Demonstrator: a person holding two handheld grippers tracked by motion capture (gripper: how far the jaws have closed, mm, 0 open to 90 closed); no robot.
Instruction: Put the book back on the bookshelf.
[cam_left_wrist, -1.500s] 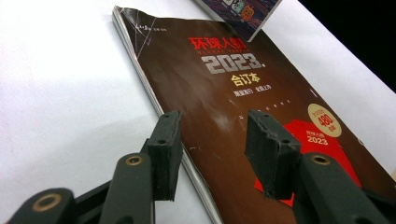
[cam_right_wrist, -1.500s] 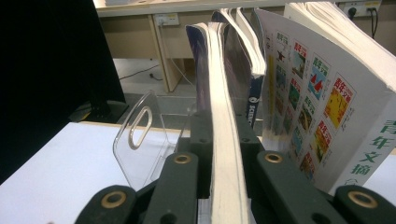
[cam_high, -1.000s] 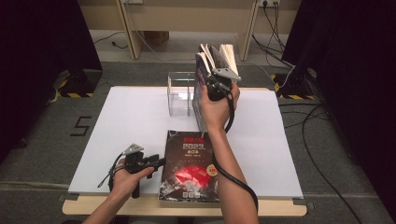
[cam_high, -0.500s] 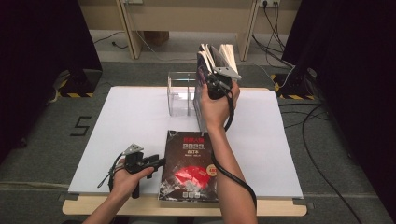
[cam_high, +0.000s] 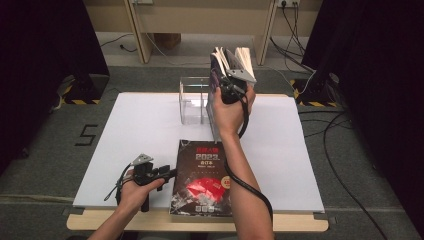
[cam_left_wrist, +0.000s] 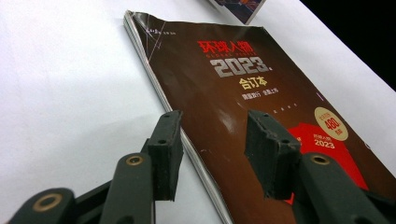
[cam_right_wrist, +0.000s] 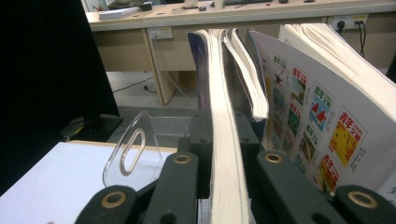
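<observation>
White table (cam_high: 125, 130) on grey floor, desks behind. Left gripper (cam_high: 167, 174) at near edge, low, jaws parted, empty; one jaw over bare table, other over dark magazine (cam_high: 205, 175) lying flat, cover up. Clear acrylic rack (cam_high: 192, 97) at far centre. Right gripper (cam_high: 231, 80) raised beside rack, jaws clamped on upright book (cam_right_wrist: 224, 140), fore-edge facing camera; further books (cam_right_wrist: 327, 93) fan right of it.

**Readable text in frame**

Dark magazine (cam_left_wrist: 261, 107) flat on the table: red title "环球人物", big grey "2023", "合订本" under it, smaller line below too fine to read. Gold round sticker (cam_left_wrist: 332, 124): "400". Red patch (cam_left_wrist: 322, 144): "2023". Floor marking (cam_high: 87, 134): "5". Upright open book page (cam_right_wrist: 327, 126): repeated "青年文摘".
</observation>
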